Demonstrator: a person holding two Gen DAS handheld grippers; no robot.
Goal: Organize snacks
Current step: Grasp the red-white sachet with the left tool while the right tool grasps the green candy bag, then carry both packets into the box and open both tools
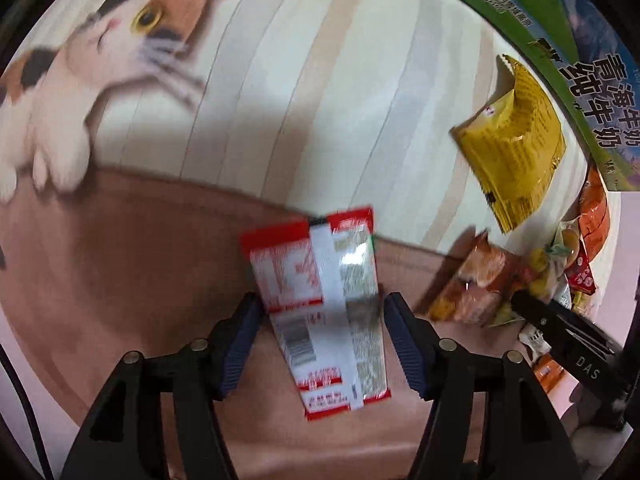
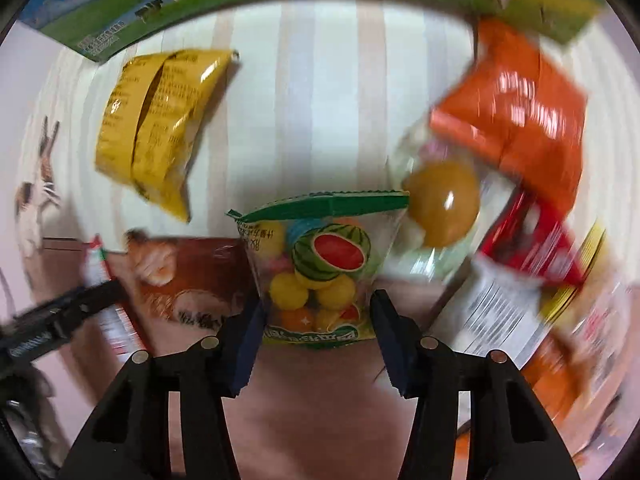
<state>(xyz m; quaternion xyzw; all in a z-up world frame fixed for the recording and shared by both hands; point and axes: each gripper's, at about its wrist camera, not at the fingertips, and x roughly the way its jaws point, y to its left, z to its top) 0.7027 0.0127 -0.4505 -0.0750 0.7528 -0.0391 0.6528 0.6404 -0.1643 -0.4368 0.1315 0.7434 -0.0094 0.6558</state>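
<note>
Left tongs [image 1: 322, 312]: spread, a red-and-white sachet [image 1: 320, 300] lying between the fingers; whether the pads touch it cannot be told.
Right tongs [image 2: 318, 312]: spread around the lower end of a clear fruit-candy bag [image 2: 320, 264].
Open room: ahead-left of the left tongs, bare striped mat [image 1: 320, 80] up to the printed cat [image 1: 100, 72].
Edges: the milk carton [image 1: 592, 80] closes the far right of the left tongs; the counter [image 1: 628, 240] shows pale beyond the mat.
Crowded side: right of the right tongs, an orange packet [image 2: 520, 120] and a red packet [image 2: 536, 240] overlap.
Yellow packet [image 2: 160, 128]: ahead-left of the right tongs, apart from the pile.
Materials: glossy crinkled foil and film, serrated seams; ribbed blue pads [image 1: 240, 344].
</note>
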